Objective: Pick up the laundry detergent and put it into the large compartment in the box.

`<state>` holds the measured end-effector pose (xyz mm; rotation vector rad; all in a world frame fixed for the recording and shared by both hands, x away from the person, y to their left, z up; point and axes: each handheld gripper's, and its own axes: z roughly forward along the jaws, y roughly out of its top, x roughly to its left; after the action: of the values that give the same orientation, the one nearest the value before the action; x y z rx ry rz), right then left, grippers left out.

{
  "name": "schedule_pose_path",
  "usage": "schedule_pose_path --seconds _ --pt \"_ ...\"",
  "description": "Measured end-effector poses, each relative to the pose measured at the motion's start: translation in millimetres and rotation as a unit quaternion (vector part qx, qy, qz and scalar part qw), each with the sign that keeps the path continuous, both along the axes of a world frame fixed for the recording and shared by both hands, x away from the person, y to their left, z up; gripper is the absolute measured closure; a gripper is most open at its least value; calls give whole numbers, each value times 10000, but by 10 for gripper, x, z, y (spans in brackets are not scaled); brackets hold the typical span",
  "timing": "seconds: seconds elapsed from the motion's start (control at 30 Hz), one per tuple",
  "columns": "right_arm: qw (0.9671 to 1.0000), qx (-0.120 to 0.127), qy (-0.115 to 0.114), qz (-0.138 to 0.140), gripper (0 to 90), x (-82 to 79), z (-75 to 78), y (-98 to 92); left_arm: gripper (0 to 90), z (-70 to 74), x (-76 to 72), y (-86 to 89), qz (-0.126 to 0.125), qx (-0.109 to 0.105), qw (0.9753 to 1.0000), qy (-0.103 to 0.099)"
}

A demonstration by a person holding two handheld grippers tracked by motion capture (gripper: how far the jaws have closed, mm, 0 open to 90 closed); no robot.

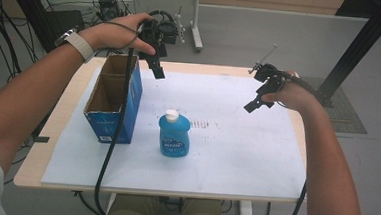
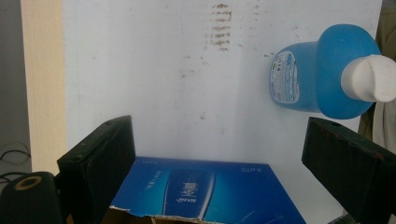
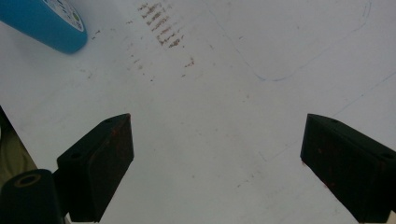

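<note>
I see the blue bottle (image 1: pixel 174 135) standing upright on the white sheet (image 1: pixel 236 150), just beside the open cardboard box (image 1: pixel 113 100). My left gripper (image 1: pixel 157 68) hangs above the box's far end — its jaws are wide apart and hold nothing. My right gripper (image 1: pixel 257 102) floats over bare sheet, well away from the bottle — jaws spread too, empty.

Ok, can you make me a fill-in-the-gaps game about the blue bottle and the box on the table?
1. The blue plastic bottle has a cap coloured ____.
2. The open blue cardboard box stands to the ____ of the bottle in the high view.
3. The left gripper hovers with its jaws ____.
4. The right gripper holds ____.

Missing words: white; left; open; nothing
</note>
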<state>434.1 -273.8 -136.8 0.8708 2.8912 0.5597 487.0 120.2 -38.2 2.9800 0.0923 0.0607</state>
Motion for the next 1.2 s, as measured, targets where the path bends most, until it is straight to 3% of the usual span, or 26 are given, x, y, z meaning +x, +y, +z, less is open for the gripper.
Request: schedule_pose_path --seconds 1.2 --pt "10000 68 -59 19 96 -41 1 -59 93 35 -138 -82 4 90 9999 -84"
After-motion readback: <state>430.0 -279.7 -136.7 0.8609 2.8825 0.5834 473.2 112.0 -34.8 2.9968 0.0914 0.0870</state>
